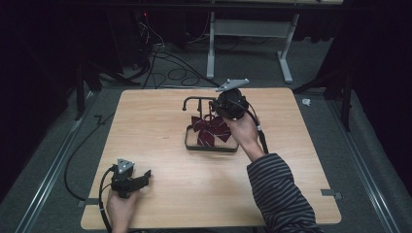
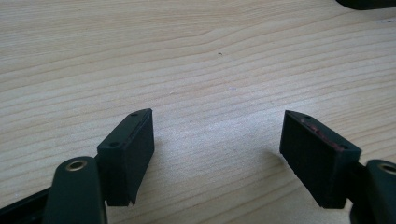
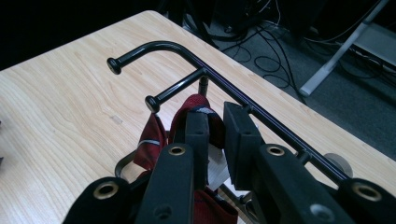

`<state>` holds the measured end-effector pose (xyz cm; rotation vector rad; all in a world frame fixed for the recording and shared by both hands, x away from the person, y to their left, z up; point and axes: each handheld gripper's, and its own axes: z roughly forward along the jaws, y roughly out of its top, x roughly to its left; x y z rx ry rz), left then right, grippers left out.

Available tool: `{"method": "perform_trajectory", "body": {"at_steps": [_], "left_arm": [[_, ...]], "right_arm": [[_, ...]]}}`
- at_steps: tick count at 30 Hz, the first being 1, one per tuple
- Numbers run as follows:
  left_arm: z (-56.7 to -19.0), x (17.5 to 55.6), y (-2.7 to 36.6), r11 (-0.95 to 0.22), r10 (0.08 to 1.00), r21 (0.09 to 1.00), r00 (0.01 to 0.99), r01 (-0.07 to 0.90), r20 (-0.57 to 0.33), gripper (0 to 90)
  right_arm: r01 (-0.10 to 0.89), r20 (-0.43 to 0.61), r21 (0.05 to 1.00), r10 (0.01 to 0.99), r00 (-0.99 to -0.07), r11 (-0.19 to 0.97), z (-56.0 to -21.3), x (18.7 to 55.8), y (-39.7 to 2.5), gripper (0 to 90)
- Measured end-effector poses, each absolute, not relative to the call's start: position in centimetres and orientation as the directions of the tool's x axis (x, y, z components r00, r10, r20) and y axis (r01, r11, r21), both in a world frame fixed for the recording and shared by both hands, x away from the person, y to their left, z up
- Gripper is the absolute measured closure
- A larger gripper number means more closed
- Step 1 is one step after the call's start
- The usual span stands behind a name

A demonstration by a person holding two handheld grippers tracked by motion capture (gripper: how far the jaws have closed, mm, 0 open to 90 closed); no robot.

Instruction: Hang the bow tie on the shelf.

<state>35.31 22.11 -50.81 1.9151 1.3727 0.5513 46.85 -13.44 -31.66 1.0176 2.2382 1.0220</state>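
- Dark red cloth (image 1: 210, 130): crumpled, white label showing, draped inside the black metal rack (image 1: 209, 145); upper fold lifted, pinched between right claw (image 3: 215, 135) jaws.
- Rack: upright at table centre, hooked arms on top.

Right gripper (image 3: 215, 135) jaws cover most of the red cloth (image 3: 152, 137) between and below them. Rack (image 3: 196, 70) base cut off by frame bottom; contact under the pads unclear.
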Motion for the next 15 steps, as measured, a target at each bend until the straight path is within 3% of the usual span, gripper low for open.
{"method": "perform_trajectory", "body": {"at_steps": [15], "left_arm": [[-50.8,35.3,22.1,-0.185,0.936,0.75,0.346,0.635,-0.062,26.6]], "right_arm": [[0.471,-0.096,0.771,0.808,-0.581,0.43,-32.0,48.0,-13.8,81.6]]}}
